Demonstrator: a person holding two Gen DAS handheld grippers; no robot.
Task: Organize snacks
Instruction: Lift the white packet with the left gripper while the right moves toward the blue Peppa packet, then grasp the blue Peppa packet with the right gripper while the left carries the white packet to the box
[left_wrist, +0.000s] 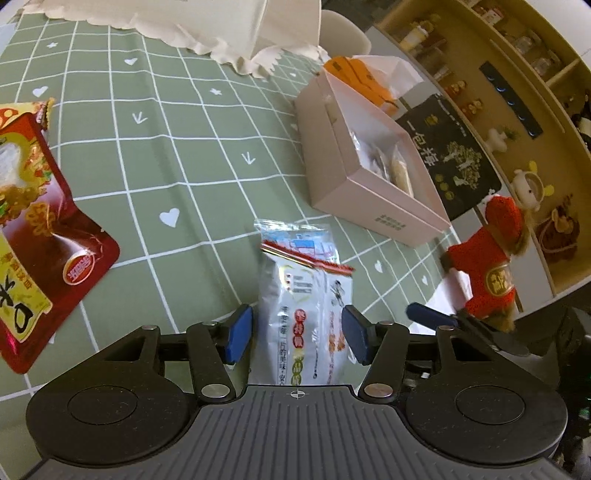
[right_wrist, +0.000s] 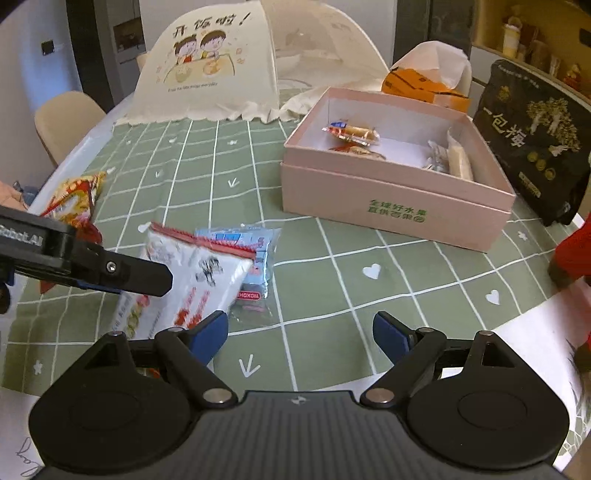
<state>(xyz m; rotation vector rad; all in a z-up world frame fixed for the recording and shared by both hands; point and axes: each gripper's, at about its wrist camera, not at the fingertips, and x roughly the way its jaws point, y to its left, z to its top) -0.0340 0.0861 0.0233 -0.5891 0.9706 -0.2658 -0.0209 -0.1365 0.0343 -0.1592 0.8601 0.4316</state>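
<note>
A white snack bag with a red zip strip (left_wrist: 303, 317) lies on the green checked tablecloth, on top of a small blue-and-clear packet (left_wrist: 299, 240). My left gripper (left_wrist: 297, 334) is open, its blue pads either side of the white bag. In the right wrist view the white bag (right_wrist: 192, 284) and blue packet (right_wrist: 255, 266) lie left of centre, with the left gripper's finger (right_wrist: 125, 275) over the bag. My right gripper (right_wrist: 299, 338) is open and empty above the cloth. The open pink box (right_wrist: 391, 206) holds a few wrapped snacks (right_wrist: 351, 133).
A large red snack pouch (left_wrist: 40, 229) lies at the left. A black bag (right_wrist: 532, 140), an orange box (right_wrist: 424, 88), a white mesh food cover (right_wrist: 236, 62) and a red plush toy (left_wrist: 491, 266) surround the pink box (left_wrist: 369, 173).
</note>
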